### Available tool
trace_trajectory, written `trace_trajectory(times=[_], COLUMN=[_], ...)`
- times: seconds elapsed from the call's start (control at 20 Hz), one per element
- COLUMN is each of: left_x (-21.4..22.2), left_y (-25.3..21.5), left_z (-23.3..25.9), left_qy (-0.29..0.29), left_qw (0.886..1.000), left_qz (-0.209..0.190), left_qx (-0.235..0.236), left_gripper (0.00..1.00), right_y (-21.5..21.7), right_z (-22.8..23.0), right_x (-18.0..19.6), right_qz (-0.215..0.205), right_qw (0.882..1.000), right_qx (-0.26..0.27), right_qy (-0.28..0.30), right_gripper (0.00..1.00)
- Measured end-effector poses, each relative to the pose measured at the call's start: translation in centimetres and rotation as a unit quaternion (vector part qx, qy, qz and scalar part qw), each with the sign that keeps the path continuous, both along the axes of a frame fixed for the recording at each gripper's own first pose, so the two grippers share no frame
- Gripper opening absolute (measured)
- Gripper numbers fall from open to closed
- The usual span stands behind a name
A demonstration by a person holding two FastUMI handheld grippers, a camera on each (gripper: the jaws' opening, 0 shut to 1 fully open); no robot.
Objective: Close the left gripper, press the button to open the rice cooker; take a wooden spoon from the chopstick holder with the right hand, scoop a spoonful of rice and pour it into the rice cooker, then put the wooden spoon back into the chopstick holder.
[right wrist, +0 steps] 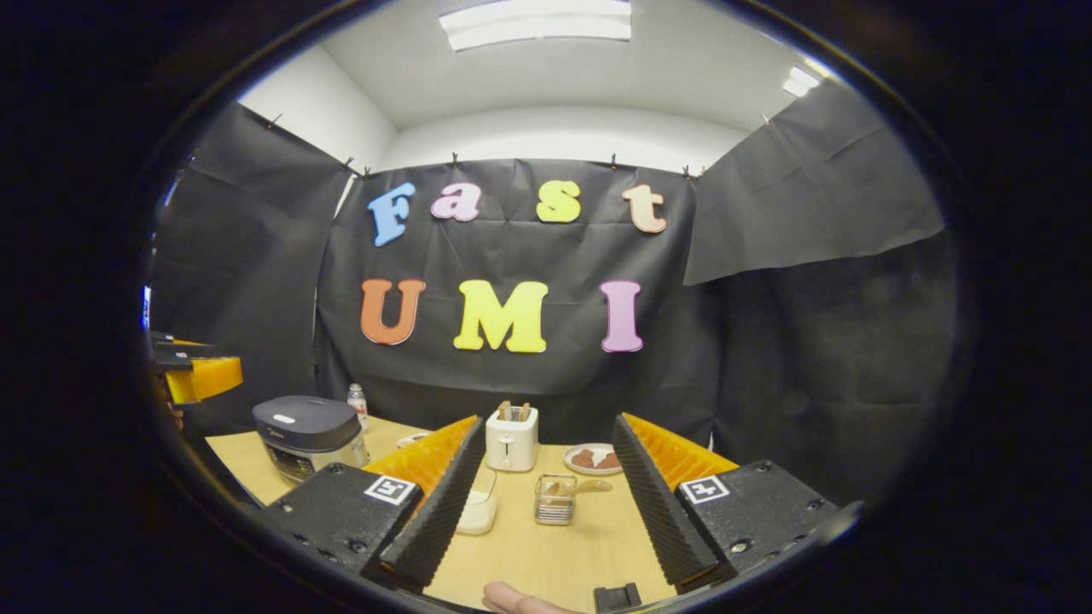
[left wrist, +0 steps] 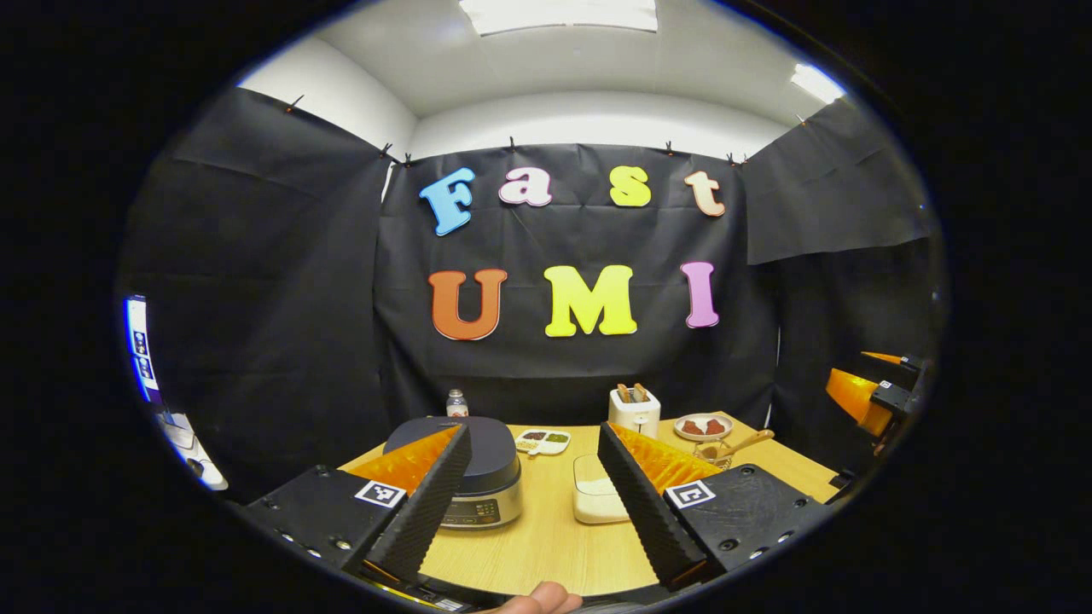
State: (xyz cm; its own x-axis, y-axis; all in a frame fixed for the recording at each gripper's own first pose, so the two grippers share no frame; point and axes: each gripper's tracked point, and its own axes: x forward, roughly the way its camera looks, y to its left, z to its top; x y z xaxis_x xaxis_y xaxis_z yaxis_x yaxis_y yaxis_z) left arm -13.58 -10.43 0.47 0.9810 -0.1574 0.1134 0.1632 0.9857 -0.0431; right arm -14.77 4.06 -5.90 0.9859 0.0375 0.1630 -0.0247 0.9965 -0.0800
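The dark-lidded rice cooker (left wrist: pixel 465 473) (right wrist: pixel 307 435) stands shut on the wooden table's left side. Right of it is a white container of rice (left wrist: pixel 597 499) (right wrist: pixel 478 512). A clear chopstick holder (left wrist: pixel 717 454) (right wrist: pixel 554 499) holds the wooden spoon (left wrist: pixel 751 443) (right wrist: pixel 589 487), its handle leaning right. My left gripper (left wrist: pixel 533 435) hovers open over the near table edge, the cooker behind its left finger. My right gripper (right wrist: pixel 548 422) is open and empty too, with the holder in line between its fingers, farther off. Each gripper also appears at the edge of the other's view, as orange parts (left wrist: pixel 866 392) (right wrist: pixel 200 375).
A white toaster (left wrist: pixel 635 411) (right wrist: pixel 512 439) stands at the back of the table (left wrist: pixel 546 546) (right wrist: pixel 546 554). Beside it are a plate of food (left wrist: pixel 702 426) (right wrist: pixel 593 459), a small divided dish (left wrist: pixel 543 441) and a little bottle (left wrist: pixel 457 402) (right wrist: pixel 357 402). A thumb (left wrist: pixel 537 601) (right wrist: pixel 512 597) shows at the bottom.
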Motion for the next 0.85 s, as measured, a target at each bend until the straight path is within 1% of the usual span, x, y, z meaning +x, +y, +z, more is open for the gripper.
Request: trace_trajectory(times=[0.1, 0.25, 0.35, 0.55, 0.85], left_x=[-0.2, -0.2, -0.5, -0.5, -0.1], left_y=[-0.1, 0.4, -0.4, -1.4, -1.5], left_z=[0.1, 0.7, 0.5, -0.1, -0.2], left_qy=[0.001, -0.006, -0.005, -0.004, -0.002], left_qw=[1.0, 1.0, 1.0, 1.0, 1.0], left_qz=[-0.004, 0.006, -0.003, -0.015, 0.003], left_qx=[-0.007, -0.004, -0.003, 0.005, 0.017], left_gripper=[0.95, 0.95, 0.95, 0.95, 0.95], right_y=[0.1, -0.4, -0.9, -2.1, -3.2], right_z=[0.4, 0.0, 0.4, -0.2, -1.1], right_x=[0.2, 0.5, 0.4, 0.4, 0.9], right_qz=[0.0, -0.007, -0.013, -0.021, -0.016], right_qw=[1.0, 1.0, 1.0, 1.0, 1.0], right_qx=[0.003, -0.004, -0.004, -0.004, 0.011], right_qy=[0.001, 0.015, 0.011, 0.014, 0.02], right_gripper=[0.97, 0.96, 0.98, 0.96, 0.96])
